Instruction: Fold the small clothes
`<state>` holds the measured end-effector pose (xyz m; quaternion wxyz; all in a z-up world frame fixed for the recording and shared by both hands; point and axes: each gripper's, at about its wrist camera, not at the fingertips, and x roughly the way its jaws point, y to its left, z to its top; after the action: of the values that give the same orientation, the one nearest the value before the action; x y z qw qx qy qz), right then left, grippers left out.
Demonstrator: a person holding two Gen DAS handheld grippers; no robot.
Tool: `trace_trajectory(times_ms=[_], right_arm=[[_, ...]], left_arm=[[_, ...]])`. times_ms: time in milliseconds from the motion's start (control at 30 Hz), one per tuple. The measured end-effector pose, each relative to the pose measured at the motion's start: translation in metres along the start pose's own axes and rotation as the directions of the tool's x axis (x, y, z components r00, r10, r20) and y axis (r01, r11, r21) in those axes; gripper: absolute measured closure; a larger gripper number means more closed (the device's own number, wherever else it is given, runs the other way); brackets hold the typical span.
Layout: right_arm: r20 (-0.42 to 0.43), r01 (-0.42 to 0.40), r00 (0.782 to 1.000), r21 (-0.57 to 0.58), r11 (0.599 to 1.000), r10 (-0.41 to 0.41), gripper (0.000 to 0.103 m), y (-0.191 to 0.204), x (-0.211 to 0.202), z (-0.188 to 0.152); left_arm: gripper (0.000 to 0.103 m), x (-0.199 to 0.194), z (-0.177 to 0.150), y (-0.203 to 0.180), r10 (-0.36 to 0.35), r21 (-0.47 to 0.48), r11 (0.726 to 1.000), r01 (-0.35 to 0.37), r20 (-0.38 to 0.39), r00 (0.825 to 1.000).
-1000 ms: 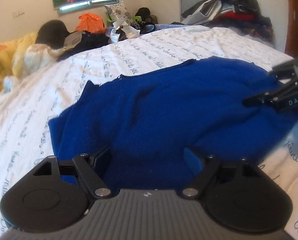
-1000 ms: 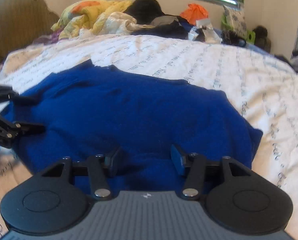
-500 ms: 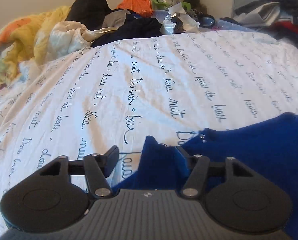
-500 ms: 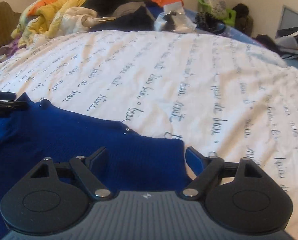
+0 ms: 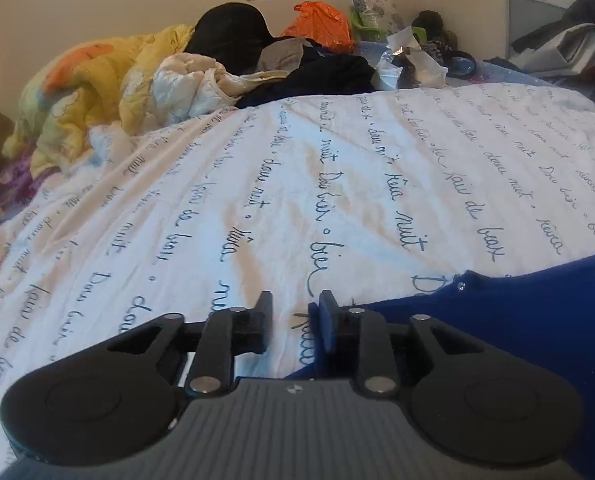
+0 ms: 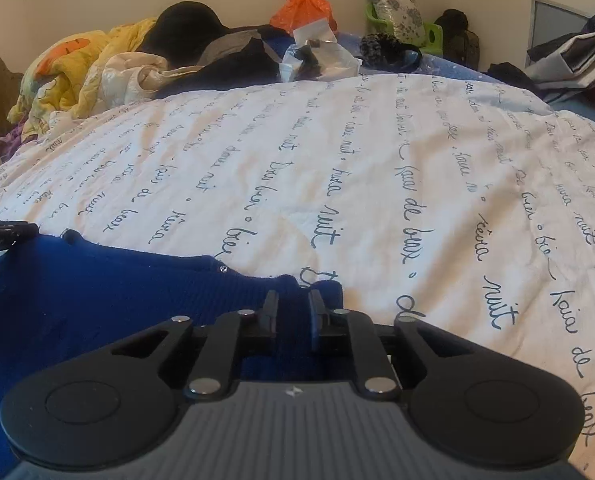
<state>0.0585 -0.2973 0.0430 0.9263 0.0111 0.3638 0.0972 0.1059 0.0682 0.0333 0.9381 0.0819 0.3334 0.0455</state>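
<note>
Both grippers have travelled from the blue garment's (image 6: 97, 312) middle to its far edge on the bed (image 5: 337, 184), jaws closing. Left gripper (image 5: 293, 312) shows bare sheet in its narrowed gap; reseat it over cloth. Right gripper (image 6: 292, 312) brackets the hem; finish pinching before lifting evenly.

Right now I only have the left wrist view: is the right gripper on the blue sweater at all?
Observer: Yes. The right gripper has blue sweater fabric between its jaws, which have just been closing; I cannot confirm a firm pinch.
Operator: Which part of it?
Observer: The right-hand corner of its far edge, against the white sheet.
Operator: And my left gripper, seen from there?
Observer: The left gripper sits at the far edge's opposite corner; its jaws have just been closing, and that view does not show whether fabric is between them.
</note>
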Motion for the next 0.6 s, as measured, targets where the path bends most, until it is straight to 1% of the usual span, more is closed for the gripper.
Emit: trace_trajectory(times_ms=[33,67,100,133,167,200,233,267,300,333,367,400,433,467,567,600], right_arm=[[0.051,0.009,0.999,0.002,1.0,-0.009,0.075,0.005,-0.013,0.001],[0.118,-0.004,0.993,-0.004,1.0,0.004,0.072,0.012,-0.026,0.001],[0.162,-0.03,0.986,-0.015,0.999,0.032,0.066,0.02,-0.034,0.001],[0.179,-0.061,0.982,-0.037,0.997,0.067,0.046,0.032,-0.037,0.0],[0.165,-0.072,0.983,-0.058,0.996,0.081,0.036,0.043,-0.033,-0.001],[0.137,-0.068,0.987,-0.081,0.994,0.079,0.029,0.053,-0.025,-0.003],[0.1,-0.048,0.993,-0.109,0.993,0.059,0.029,0.061,-0.014,-0.007],[0.054,-0.008,0.998,-0.133,0.991,0.015,0.029,0.064,0.0,-0.013],[0.009,0.036,0.999,-0.144,0.989,-0.035,0.029,0.062,0.014,-0.021],[0.037,0.032,0.999,-0.104,0.994,-0.029,0.016,0.051,0.019,-0.032],[0.03,-0.017,0.999,-0.02,1.0,0.018,0.016,0.035,0.018,-0.031],[0.035,-0.039,0.999,0.037,0.999,0.038,0.016,0.023,0.014,-0.03],[0.038,-0.045,0.998,0.055,0.997,0.042,0.016,0.018,0.012,-0.031],[0.033,-0.043,0.999,0.051,0.998,0.042,0.016,0.018,0.01,-0.032],[0.01,0.014,1.0,0.043,0.999,-0.014,0.015,0.039,-0.003,-0.029],[0.021,-0.006,1.0,0.034,0.999,0.005,0.015,0.047,-0.009,-0.028]], left_arm=[[0.055,-0.015,-0.001,-0.002,0.013,0.003,1.0,-0.013,0.035,0.999],[0.042,-0.028,-0.002,-0.005,-0.001,-0.002,1.0,0.001,0.072,0.997],[0.014,-0.042,-0.003,-0.01,-0.037,-0.017,0.999,0.039,0.111,0.993],[0.0,-0.052,-0.005,-0.017,-0.077,-0.028,0.996,0.081,0.141,0.987],[0.002,-0.057,-0.007,-0.027,-0.115,-0.014,0.993,0.119,0.148,0.982],[0.005,-0.054,-0.009,-0.038,-0.146,0.019,0.989,0.145,0.119,0.982],[0.009,-0.047,-0.012,-0.049,-0.159,0.046,0.987,0.156,0.068,0.985],[0.012,-0.038,-0.016,-0.055,-0.154,0.058,0.987,0.153,0.025,0.988],[0.011,-0.027,-0.023,-0.06,-0.145,0.061,0.987,0.146,-0.017,0.989],[0.002,-0.023,-0.034,-0.054,-0.143,0.012,0.99,0.143,0.024,0.989],[0.002,-0.02,-0.037,-0.05,-0.149,-0.019,0.989,0.149,0.007,0.989],[0.001,-0.019,-0.036,-0.047,-0.162,-0.032,0.986,0.162,0.0,0.987],[0.001,-0.016,-0.036,-0.044,-0.175,-0.046,0.984,0.175,-0.009,0.984],[0.0,-0.015,-0.037,-0.043,-0.178,-0.053,0.983,0.177,-0.012,0.984],[0.0,-0.015,-0.038,-0.042,-0.177,-0.058,0.983,0.176,-0.011,0.984],[0.0,-0.016,-0.039,-0.042,-0.176,-0.06,0.983,0.176,-0.011,0.984]])
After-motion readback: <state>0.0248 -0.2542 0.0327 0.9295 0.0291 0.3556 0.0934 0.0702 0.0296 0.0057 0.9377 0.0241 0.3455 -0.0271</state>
